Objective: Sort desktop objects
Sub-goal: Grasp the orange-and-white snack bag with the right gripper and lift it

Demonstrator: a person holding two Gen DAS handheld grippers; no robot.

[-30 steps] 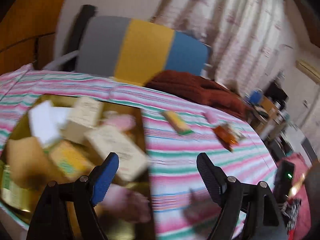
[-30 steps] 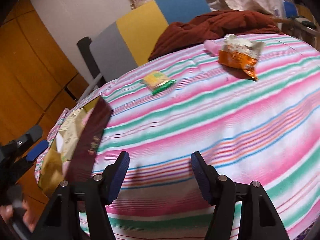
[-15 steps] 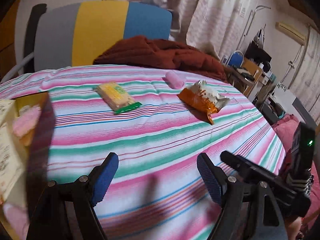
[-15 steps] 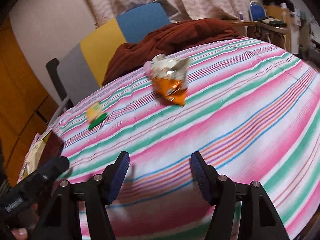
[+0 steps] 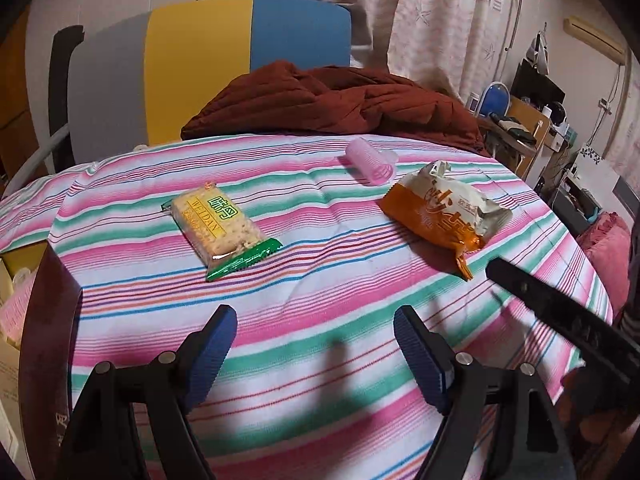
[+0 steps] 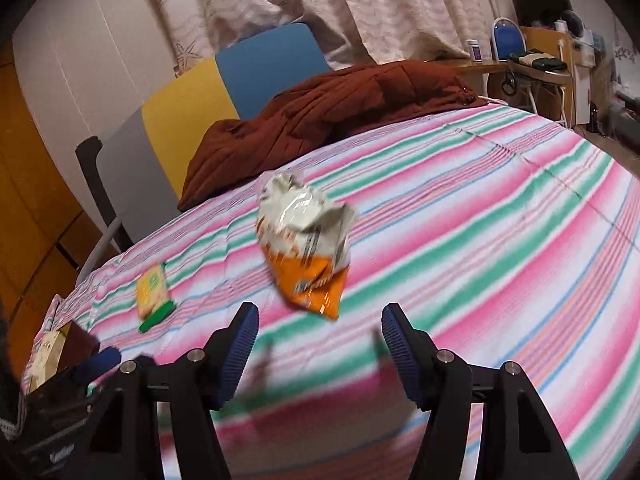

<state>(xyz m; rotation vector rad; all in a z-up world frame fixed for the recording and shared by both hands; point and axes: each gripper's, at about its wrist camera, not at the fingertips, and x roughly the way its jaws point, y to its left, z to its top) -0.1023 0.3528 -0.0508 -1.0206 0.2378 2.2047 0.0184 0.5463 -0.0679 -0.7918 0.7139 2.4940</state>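
Note:
On the striped tablecloth lie a yellow cracker packet with green ends, a pink hair roller and an orange-and-white snack bag. My left gripper hovers open over bare cloth, nearer to me than the cracker packet. My right gripper is open too, with the orange snack bag just beyond its fingertips. The cracker packet sits to the left in the right wrist view. A dark-sided box holding packets is at the left edge.
A brown quilted jacket lies along the far table edge before a grey, yellow and blue chair. Curtains hang behind. A cluttered desk and a pink cushion stand to the right. The other gripper's black body crosses the lower right.
My left gripper swung right from over the box to the cloth facing the loose items. My right gripper moved in toward the orange snack bag. Both stayed open.

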